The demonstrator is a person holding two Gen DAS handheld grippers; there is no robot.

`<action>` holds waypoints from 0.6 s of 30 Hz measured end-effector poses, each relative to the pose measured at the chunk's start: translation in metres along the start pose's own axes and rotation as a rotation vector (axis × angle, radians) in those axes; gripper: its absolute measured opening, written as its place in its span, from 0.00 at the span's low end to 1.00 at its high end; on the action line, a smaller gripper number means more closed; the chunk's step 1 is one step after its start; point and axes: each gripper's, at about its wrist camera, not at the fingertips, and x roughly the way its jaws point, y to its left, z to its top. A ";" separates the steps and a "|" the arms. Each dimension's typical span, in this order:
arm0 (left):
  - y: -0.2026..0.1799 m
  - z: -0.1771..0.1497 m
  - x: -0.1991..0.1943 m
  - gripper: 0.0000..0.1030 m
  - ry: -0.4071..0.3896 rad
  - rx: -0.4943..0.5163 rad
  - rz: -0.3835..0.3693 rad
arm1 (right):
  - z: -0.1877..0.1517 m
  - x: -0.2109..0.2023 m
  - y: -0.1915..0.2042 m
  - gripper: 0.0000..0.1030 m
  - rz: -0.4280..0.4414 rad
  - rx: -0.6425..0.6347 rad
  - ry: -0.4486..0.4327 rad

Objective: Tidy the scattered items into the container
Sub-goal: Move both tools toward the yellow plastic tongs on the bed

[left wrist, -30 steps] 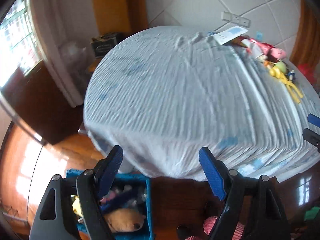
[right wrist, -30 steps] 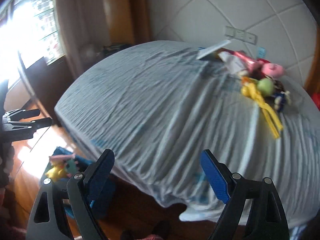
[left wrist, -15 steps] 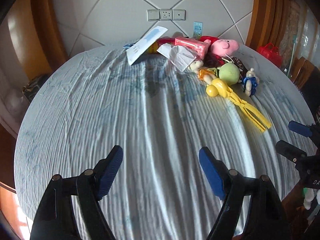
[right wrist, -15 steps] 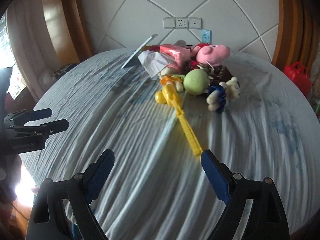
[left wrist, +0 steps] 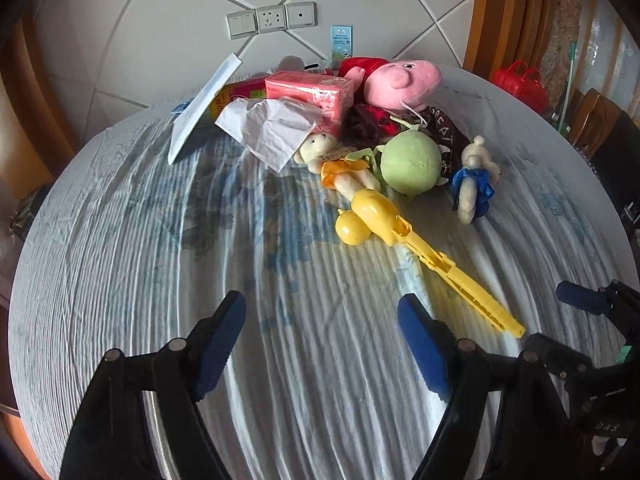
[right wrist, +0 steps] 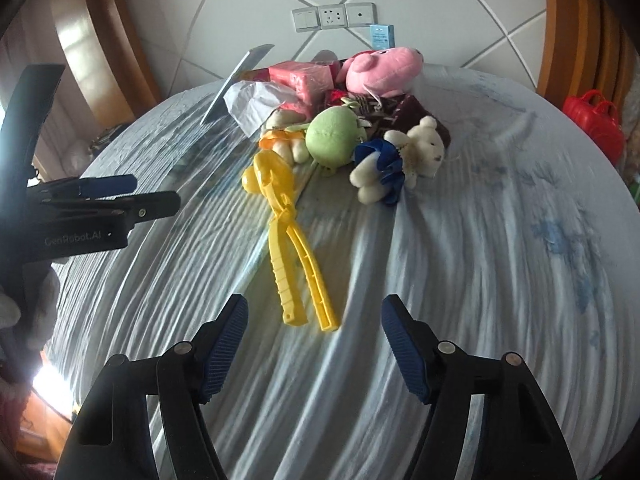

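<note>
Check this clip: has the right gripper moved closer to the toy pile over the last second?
Yes. The right gripper has swung up from the table edge and advanced toward the wall sockets; the yellow tongs now lie just ahead of it.

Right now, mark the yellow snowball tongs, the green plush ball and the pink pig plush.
yellow snowball tongs [right wrist: 283,216], right wrist view, on the hinge.
green plush ball [right wrist: 332,136], right wrist view, on its round front.
pink pig plush [left wrist: 402,80], left wrist view, on the snout.

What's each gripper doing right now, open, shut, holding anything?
Left gripper: open, empty, over the tablecloth.
Right gripper: open, empty, just short of the yellow tongs.
</note>
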 end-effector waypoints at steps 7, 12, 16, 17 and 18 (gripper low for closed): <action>-0.007 0.032 0.030 0.76 0.018 0.032 -0.027 | 0.008 0.021 0.002 0.44 -0.006 0.020 0.034; -0.016 0.052 0.057 0.76 0.042 0.077 -0.060 | 0.014 0.039 0.001 0.44 -0.016 0.040 0.057; -0.017 0.061 0.079 0.77 0.061 0.072 -0.107 | 0.019 0.052 0.000 0.44 -0.024 0.056 0.076; -0.017 0.064 0.083 0.77 0.065 0.063 -0.129 | 0.020 0.056 0.000 0.44 -0.026 0.060 0.080; -0.016 0.066 0.086 0.77 0.070 0.052 -0.152 | 0.021 0.057 -0.002 0.44 -0.023 0.068 0.081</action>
